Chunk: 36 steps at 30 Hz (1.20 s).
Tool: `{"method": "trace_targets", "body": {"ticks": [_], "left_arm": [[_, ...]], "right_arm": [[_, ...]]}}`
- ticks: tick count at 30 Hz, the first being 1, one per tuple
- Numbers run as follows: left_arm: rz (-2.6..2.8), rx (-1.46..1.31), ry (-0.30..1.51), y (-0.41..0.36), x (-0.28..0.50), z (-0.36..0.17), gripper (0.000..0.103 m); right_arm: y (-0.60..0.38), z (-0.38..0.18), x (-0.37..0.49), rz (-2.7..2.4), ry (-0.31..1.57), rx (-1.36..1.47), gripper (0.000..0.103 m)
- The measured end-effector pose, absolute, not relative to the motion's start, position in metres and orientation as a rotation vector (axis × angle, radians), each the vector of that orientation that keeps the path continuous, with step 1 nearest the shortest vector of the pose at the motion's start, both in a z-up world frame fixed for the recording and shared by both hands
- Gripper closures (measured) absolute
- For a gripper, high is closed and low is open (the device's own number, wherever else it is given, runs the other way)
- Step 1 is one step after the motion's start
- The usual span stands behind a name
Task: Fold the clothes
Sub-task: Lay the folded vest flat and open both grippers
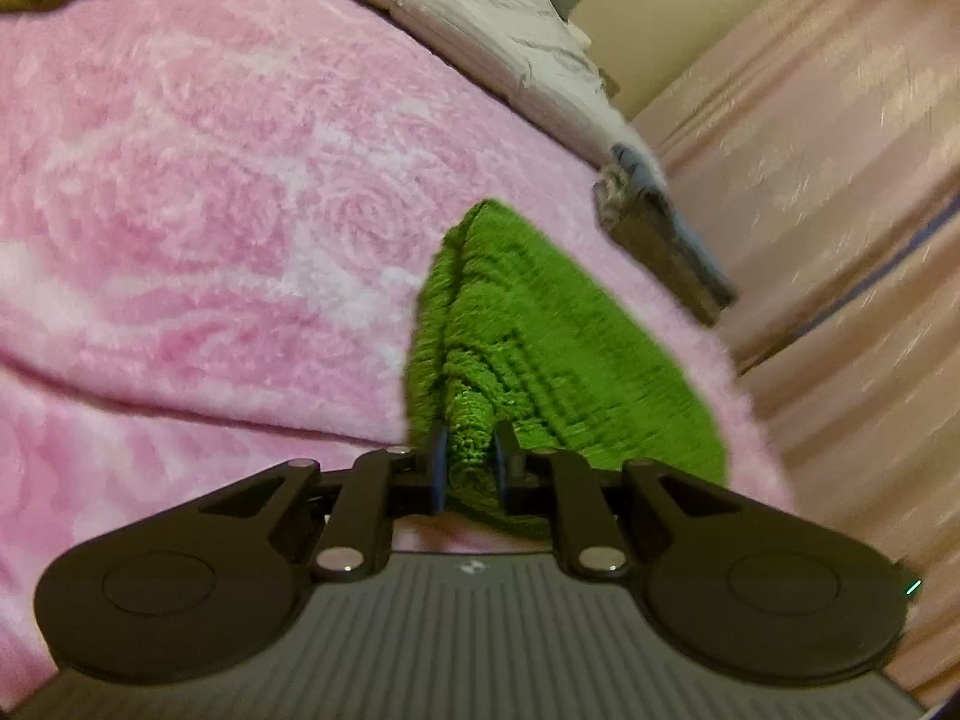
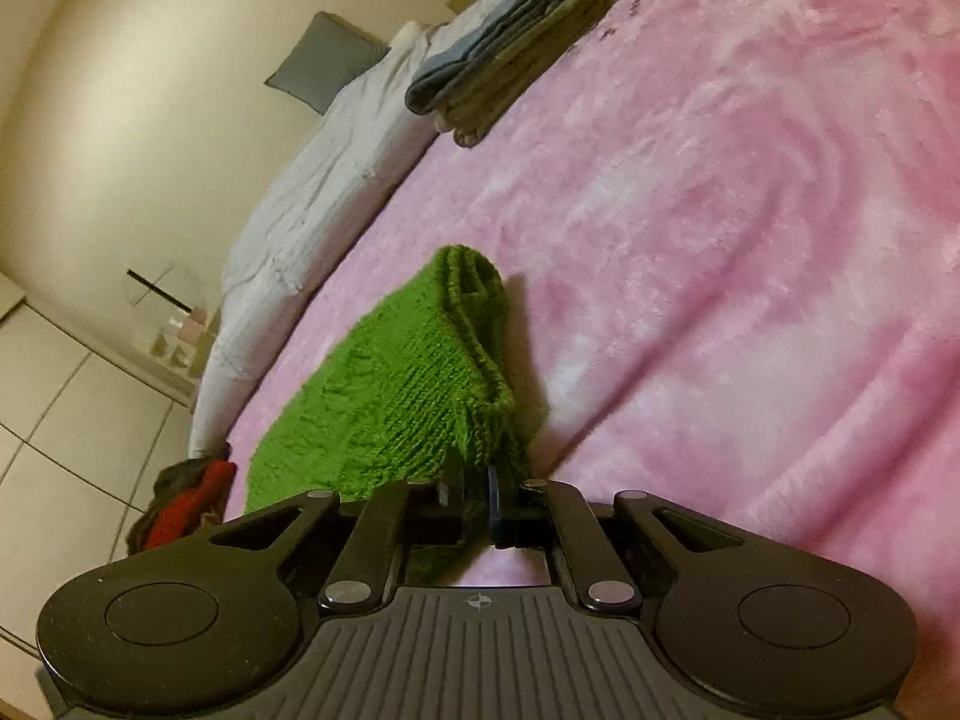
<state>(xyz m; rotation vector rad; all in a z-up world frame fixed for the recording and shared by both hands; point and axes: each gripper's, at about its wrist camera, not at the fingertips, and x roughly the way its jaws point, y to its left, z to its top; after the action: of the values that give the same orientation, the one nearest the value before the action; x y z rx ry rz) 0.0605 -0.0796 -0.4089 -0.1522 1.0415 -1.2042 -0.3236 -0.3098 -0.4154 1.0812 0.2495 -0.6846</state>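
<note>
Between both grippers' closed jaws, green knit cloth is pinched over pink blanket

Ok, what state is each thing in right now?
Left gripper: shut on the towel's edge.
Right gripper: shut on the same towel.
Green knitted towel: folded over, layered, lifted off the blanket at the gripped end.
Blue and grey folded clothes: stacked.
Pink fleece blanket: spread flat.
</note>
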Motion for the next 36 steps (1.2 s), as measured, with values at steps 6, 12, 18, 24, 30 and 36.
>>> {"method": "trace_targets", "body": {"ticks": [6, 12, 18, 24, 30, 36], "left_arm": [[-1.14, -0.02, 0.904, -0.077, 0.048, -0.373, 0.088], [-1.133, 0.09, 0.736, -0.103, 0.028, -0.329, 0.087], [-1.194, 0.344, 0.754, -0.14, -0.013, -0.368, 0.086], [-1.194, 0.308, 0.733, -0.129, -0.012, -0.389, 0.084], [-1.148, 0.333, 0.737, -0.136, -0.018, -0.387, 0.085], [-1.041, 0.373, 0.748, -0.126, -0.039, -0.357, 0.085]], "right_arm": [[-0.291, -0.356, -0.314, -0.826, 0.297, 0.726, 0.053], [-0.274, -0.343, -0.246, -0.691, 0.411, 0.474, 0.053], [-0.243, -0.395, -0.234, -0.713, 0.575, 0.266, 0.054], [-0.249, -0.407, -0.236, -0.702, 0.573, 0.267, 0.053], [-0.241, -0.397, -0.233, -0.729, 0.604, 0.26, 0.053], [-0.236, -0.366, -0.24, -0.777, 0.623, 0.368, 0.052]]}}
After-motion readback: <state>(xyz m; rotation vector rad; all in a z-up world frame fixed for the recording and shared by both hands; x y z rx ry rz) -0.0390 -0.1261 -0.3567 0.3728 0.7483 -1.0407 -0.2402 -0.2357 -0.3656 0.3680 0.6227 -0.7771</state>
